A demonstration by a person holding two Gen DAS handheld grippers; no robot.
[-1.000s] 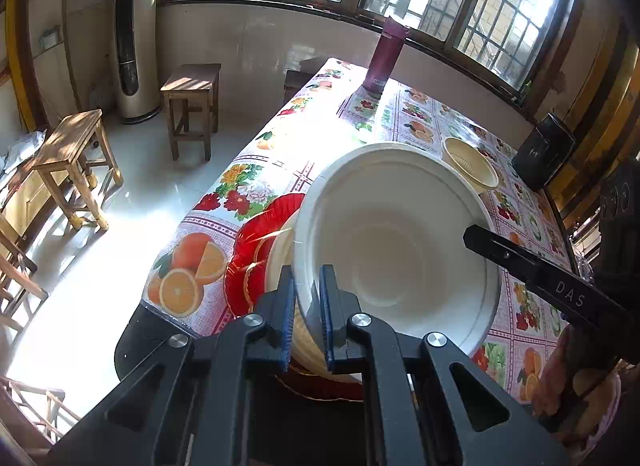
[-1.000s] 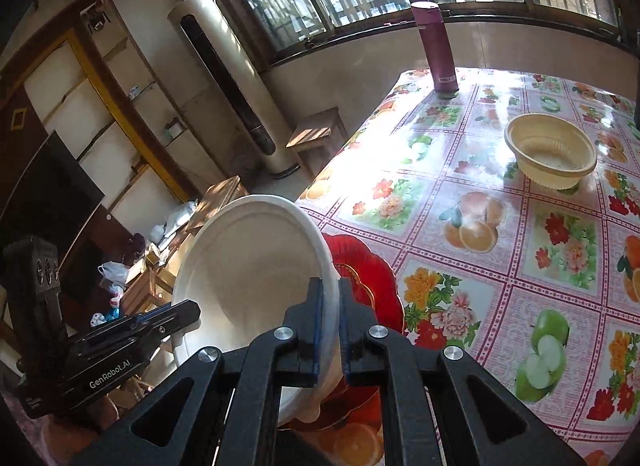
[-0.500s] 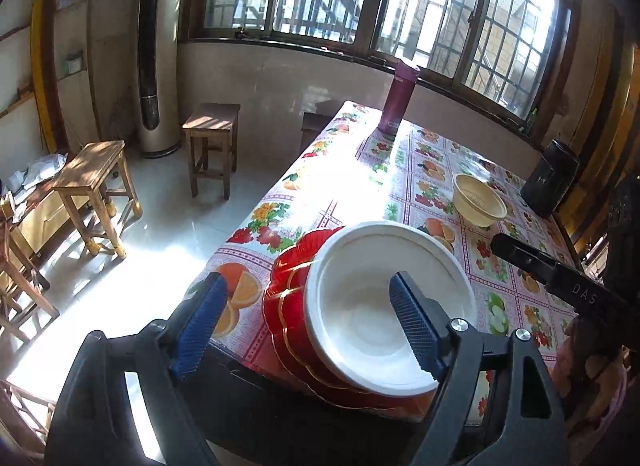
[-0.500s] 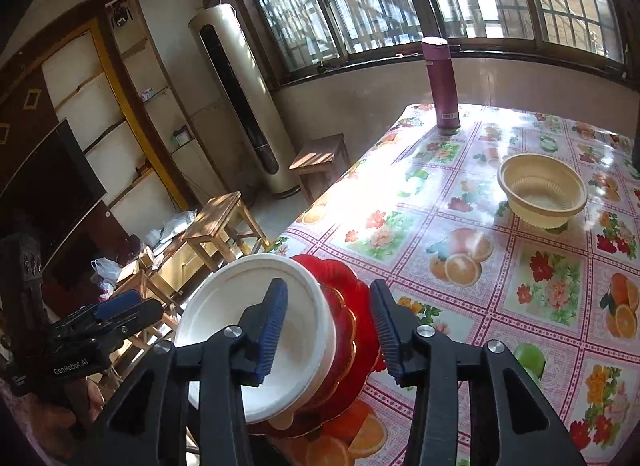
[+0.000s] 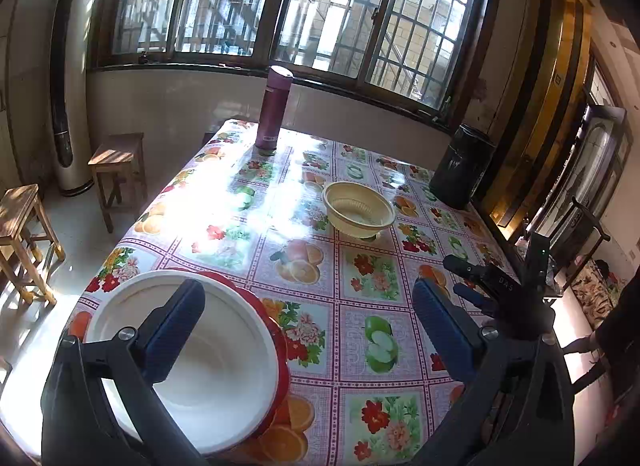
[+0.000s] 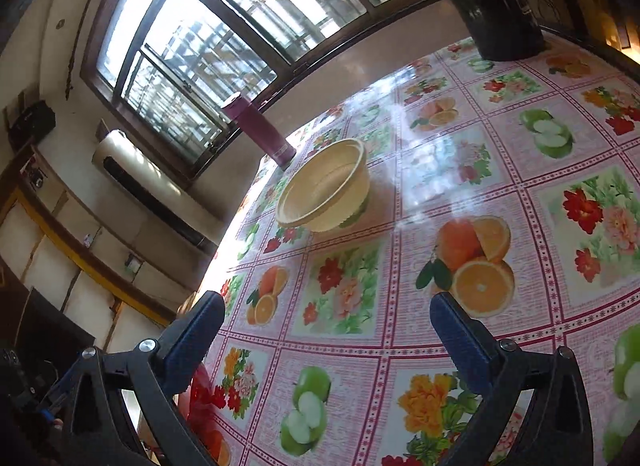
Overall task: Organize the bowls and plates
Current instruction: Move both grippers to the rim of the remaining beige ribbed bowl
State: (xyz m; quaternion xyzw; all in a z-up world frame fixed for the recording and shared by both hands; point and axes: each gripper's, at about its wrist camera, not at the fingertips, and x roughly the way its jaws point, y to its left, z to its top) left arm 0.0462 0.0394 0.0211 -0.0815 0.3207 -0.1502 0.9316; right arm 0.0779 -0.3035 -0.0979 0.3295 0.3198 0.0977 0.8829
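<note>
White bowl (image 5: 192,362) sits nested on the red plates (image 5: 276,330) at the near corner of the bench (image 5: 360,278), so that stack looks done. What's left is one cream bowl (image 5: 359,209), out in the middle and well apart from the stack, with a bit of green showing under it that I can't identify.

Both claws have just been opening and now stand spread wide with nothing between them: the left claw (image 5: 308,326) hangs over the stack and the flowery cloth, the right claw (image 6: 326,340) points toward the cream bowl (image 6: 326,189).

Handling guess: the cream one looks like thin ribbed plastic, so light and a bit flexy. The glossy cloth probably lets it skate if nudged. I'd pinch the rim, one finger inside and one outside.

Count: two bowls, a red plate stack (can't tell how many), one maroon flask (image 5: 273,109), one dark container (image 5: 460,169).
</note>
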